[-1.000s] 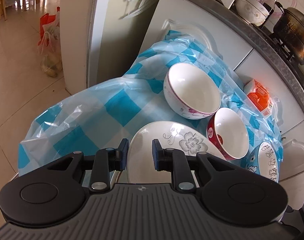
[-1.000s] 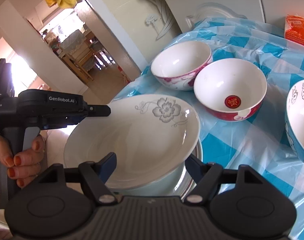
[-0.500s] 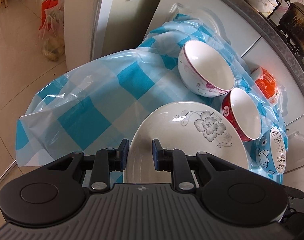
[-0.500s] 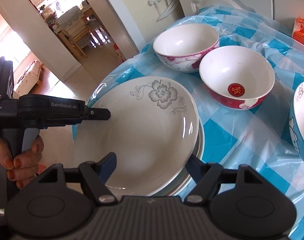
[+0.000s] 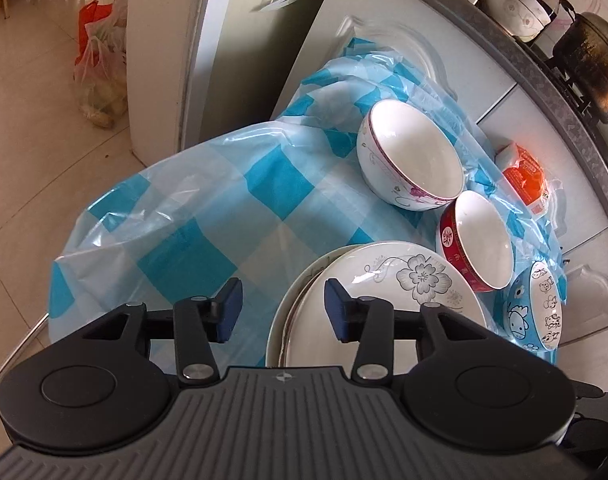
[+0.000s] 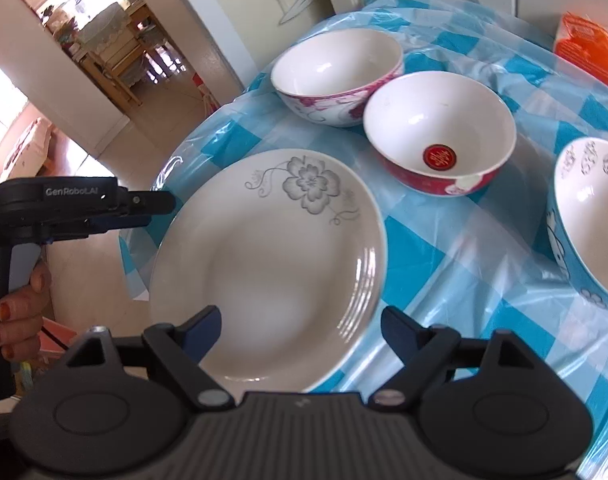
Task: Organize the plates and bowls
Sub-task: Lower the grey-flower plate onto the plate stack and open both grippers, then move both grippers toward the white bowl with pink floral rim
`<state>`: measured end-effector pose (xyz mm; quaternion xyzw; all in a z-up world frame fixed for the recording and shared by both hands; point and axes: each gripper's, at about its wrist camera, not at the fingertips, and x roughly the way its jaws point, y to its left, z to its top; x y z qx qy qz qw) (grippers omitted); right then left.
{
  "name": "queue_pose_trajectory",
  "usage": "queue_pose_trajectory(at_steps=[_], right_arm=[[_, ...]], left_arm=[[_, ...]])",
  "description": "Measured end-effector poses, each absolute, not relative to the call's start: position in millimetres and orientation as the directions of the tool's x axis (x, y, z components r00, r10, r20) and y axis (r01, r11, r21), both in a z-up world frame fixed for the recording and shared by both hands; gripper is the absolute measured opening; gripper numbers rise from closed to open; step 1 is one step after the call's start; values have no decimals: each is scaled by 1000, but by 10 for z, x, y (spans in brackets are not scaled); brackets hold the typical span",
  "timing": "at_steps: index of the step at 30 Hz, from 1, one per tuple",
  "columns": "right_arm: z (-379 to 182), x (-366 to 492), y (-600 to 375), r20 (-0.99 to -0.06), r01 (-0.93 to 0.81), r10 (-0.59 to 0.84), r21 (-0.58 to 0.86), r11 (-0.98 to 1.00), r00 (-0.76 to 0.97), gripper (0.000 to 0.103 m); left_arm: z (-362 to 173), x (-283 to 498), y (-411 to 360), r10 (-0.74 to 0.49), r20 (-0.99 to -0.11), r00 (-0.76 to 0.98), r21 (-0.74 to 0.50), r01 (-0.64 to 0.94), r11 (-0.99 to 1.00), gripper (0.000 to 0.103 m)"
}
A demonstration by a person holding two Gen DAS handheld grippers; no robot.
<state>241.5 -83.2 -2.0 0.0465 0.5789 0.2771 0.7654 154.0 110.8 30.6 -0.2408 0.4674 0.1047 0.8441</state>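
Note:
A white plate with a grey flower (image 5: 384, 300) (image 6: 271, 264) lies on top of a small stack of plates on the blue-checked table cover (image 5: 223, 208). My left gripper (image 5: 281, 312) (image 6: 155, 212) is at the plate's left rim. Its jaws are opening and the pads stand off the rim. My right gripper (image 6: 301, 328) straddles the plate's near edge. Its jaws are opening too, with the plate between them but untouched. Beyond the plate stand a pink-flowered bowl (image 5: 412, 160) (image 6: 336, 76), a red bowl (image 5: 476, 240) (image 6: 440, 136) and a blue cartoon bowl (image 5: 536, 308) (image 6: 588, 232).
An orange packet (image 5: 524, 176) (image 6: 584, 44) lies at the table's far side against white cabinets. A dark pot (image 5: 592, 60) sits on the counter above. A plastic bag (image 5: 99, 72) stands on the tiled floor to the left. A person's hand (image 6: 11, 312) holds the left gripper.
The flowered plate has come down onto the stack. My left gripper, shut on its rim before, has let go and spread its jaws. The right gripper's jaws have widened as well.

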Motion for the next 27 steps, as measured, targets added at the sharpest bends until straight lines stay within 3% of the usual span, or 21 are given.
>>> queue_pose_trajectory(at_steps=[10,18,27], right_arm=[[261,2361,-1071,-851,-342,433,329,880,297,91],[445,2326,-1325,-826,-311,393,280,908,403,93],[563,2279,-1652,-804,-238,346,260,936,483,94]], left_arm=[[668,1691,924,62,-852,520,-169,-386,907,83],[862,1841,693,133,-839,528,-70,-346,935,97],[974,2008,399,162,-821,547,-9,-297,955,103]])
